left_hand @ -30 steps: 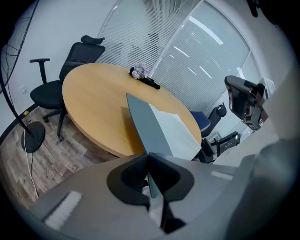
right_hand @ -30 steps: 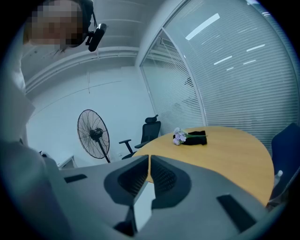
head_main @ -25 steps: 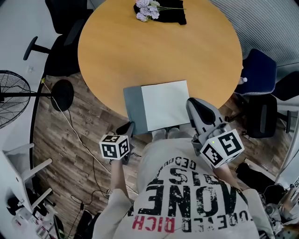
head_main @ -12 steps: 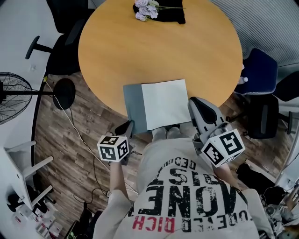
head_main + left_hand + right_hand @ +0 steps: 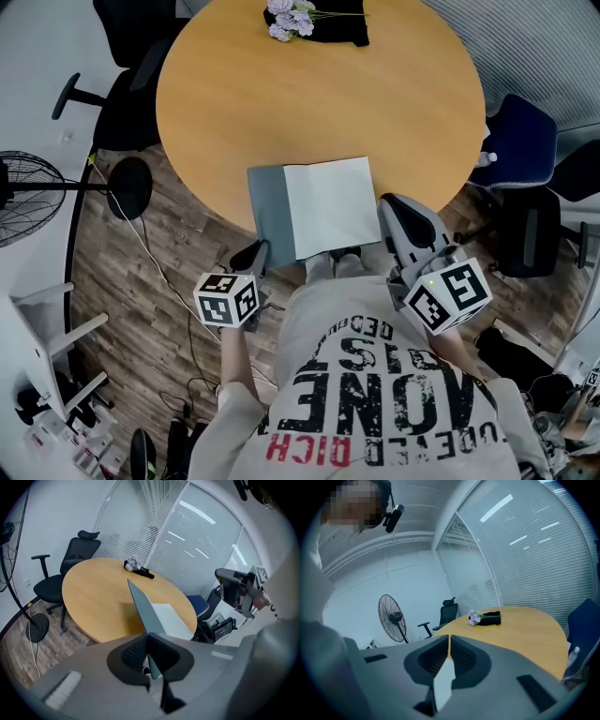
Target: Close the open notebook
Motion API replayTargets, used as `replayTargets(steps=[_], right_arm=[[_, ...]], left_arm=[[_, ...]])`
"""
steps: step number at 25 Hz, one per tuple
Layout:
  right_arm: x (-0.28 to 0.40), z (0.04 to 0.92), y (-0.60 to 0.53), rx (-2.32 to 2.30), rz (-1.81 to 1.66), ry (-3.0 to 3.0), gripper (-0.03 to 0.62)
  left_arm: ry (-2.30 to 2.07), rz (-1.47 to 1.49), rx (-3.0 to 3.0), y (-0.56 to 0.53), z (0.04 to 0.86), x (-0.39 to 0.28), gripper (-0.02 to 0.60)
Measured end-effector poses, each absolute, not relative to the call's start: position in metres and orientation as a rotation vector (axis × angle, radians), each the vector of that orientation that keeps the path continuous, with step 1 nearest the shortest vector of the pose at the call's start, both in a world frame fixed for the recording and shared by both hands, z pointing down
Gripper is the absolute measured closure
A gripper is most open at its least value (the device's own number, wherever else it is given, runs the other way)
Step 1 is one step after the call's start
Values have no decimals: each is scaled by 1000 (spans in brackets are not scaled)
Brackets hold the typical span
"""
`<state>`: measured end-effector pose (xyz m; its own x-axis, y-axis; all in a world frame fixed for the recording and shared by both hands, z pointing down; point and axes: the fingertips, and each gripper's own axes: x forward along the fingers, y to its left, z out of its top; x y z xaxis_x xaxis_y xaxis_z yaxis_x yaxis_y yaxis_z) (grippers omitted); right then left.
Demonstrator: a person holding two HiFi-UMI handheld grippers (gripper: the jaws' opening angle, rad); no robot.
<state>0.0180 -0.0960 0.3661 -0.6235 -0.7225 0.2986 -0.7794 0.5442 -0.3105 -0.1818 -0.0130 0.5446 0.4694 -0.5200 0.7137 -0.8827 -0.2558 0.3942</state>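
While looking down from the head, found the notebook [image 5: 314, 211] open at the near edge of the round worktop [image 5: 281, 103], with its grey cover [image 5: 267, 211] at the left and its white page [image 5: 333, 206] at the right. Saw the left claw [image 5: 149, 635] closed upon the near corner of that cover, seemingly raised a little, and the right claw [image 5: 449, 639] pinched together on a white leaf at the right edge of the notebook. Noticed purple flowers [image 5: 286, 17] on a black cloth [image 5: 342, 28] at the far side, well apart.
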Motion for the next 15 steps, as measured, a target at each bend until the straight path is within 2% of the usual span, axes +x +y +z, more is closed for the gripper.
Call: replayTargets(steps=[15], right_arm=[[30,363,-99,1275,645,-2661,574]], left_arm=[[-1181,515,1911,-17,525,-165,563]])
